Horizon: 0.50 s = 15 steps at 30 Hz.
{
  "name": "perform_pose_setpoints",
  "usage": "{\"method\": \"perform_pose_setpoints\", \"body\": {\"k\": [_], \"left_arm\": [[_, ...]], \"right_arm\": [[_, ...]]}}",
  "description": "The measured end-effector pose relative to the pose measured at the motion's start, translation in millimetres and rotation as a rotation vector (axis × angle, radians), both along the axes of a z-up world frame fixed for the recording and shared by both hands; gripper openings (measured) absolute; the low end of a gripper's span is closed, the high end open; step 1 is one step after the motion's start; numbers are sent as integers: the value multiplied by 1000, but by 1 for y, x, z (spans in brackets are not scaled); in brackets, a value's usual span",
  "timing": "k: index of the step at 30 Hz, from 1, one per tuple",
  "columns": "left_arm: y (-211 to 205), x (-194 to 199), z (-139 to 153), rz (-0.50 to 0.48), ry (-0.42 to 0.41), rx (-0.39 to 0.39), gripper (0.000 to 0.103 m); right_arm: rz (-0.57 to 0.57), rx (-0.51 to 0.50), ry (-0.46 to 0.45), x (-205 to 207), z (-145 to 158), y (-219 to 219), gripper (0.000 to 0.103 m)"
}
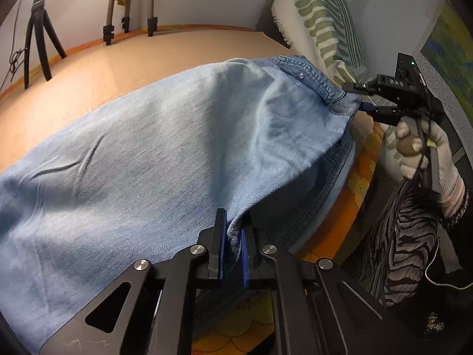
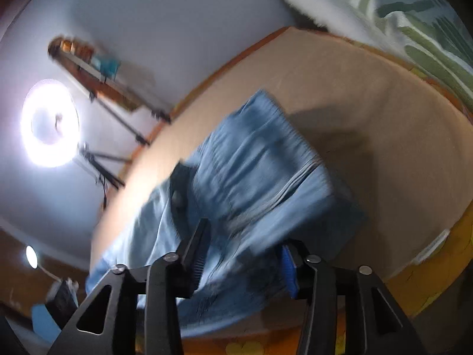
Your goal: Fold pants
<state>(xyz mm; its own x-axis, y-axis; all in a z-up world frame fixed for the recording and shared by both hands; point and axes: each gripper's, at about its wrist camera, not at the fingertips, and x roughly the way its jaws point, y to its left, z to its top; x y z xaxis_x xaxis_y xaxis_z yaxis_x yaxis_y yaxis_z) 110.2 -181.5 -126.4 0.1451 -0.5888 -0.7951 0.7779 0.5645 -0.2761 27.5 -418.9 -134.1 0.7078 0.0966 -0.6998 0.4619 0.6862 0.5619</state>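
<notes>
Closest to the left wrist camera, the left hand-held gripper point(image 1: 232, 245) is pinched tight on a bunched edge of the pants point(image 1: 165, 153), its blue pads pressing the denim from both sides. These light blue jeans lie spread across a tan bed point(image 1: 124, 59), rumpled into soft ridges, with part of the cloth lifted off the surface. Farther along, at the waistband point(image 1: 310, 80) (a metal rivet shows there), the right hand-held gripper point(image 1: 359, 97) sits at the denim's corner, carried by a hand in a pale knitted glove point(image 1: 425, 151). Seen from the right wrist camera, which is blurred, its jaws stand partly apart with the denim between them, and neither pad presses the cloth. Beyond the pants, a green and cream patterned blanket point(image 1: 319, 20) hangs at the bed's far side. Against the pale wall stand a black tripod point(image 1: 38, 41) and a bright ring light point(image 2: 50, 122).
</notes>
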Motion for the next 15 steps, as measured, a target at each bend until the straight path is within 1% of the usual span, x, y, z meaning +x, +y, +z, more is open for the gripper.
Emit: {"method": "perform_pose_setpoints", "body": {"k": [1, 2, 3, 4, 5, 6, 8, 10, 12, 13, 15], "left_arm": [[-2, 2, 0, 2, -1, 2, 7], [-2, 1, 0, -21, 14, 9, 7], [-1, 0, 0, -22, 10, 11, 7], [0, 0, 0, -22, 4, 12, 7], [1, 0, 0, -22, 2, 11, 7], [1, -1, 1, -24, -3, 10, 7], [3, -1, 6, -24, -12, 0, 7], [7, -2, 11, -24, -15, -15, 6], [9, -4, 15, -35, -13, -28, 6], [8, -6, 15, -45, -12, -27, 6], [5, -9, 9, -57, -16, -7, 6]], "right_arm": [[-26, -7, 9, 3, -1, -7, 57], [-36, -5, 19, 5, -3, -10, 57], [-42, 6, 31, 10, -7, -15, 57], [-44, 22, 33, 13, -10, -18, 50], [-46, 39, 31, 16, -11, -21, 29], [-46, 38, 44, 18, -12, -21, 22], [-50, 0, 53, 15, -7, -18, 10], [-48, -4, 39, 6, 0, -17, 4], [-55, -10, 25, -7, 6, -19, 3], [-64, -30, 29, -13, 8, -21, 3], [-56, -53, 65, -15, 2, -22, 2]]}}
